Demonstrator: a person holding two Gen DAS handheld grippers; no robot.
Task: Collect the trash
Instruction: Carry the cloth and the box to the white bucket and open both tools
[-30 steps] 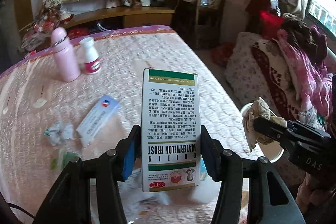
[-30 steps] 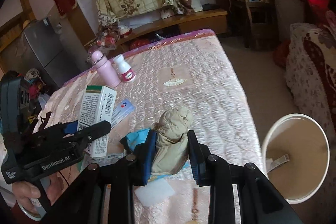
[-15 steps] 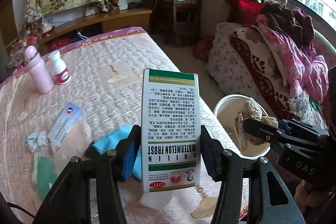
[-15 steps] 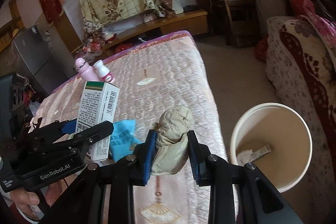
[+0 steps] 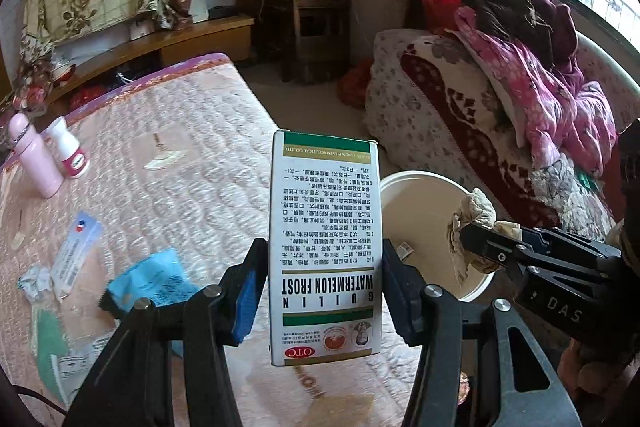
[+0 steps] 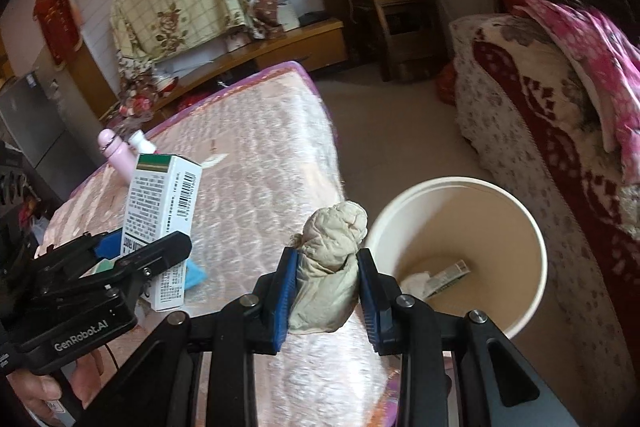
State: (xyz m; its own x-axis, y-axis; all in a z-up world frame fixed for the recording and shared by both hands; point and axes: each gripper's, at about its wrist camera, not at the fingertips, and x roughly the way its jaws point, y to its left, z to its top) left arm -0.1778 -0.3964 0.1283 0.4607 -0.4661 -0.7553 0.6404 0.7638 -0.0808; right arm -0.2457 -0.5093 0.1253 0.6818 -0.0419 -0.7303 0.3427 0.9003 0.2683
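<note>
Your left gripper (image 5: 325, 269) pinches the white medicine box (image 5: 325, 247) upright between its blue pads, over the near right edge of the quilted bed (image 5: 192, 163). Your right gripper (image 6: 327, 291) is clamped on a crumpled beige tissue wad (image 6: 330, 269), just left of the white bin (image 6: 536, 259) on the floor beside the bed. Bin holds a small carton and paper. On the bed: blue packet (image 5: 154, 277), pink bottle (image 5: 34, 157), white bottle (image 5: 70, 149) far left.
</note>
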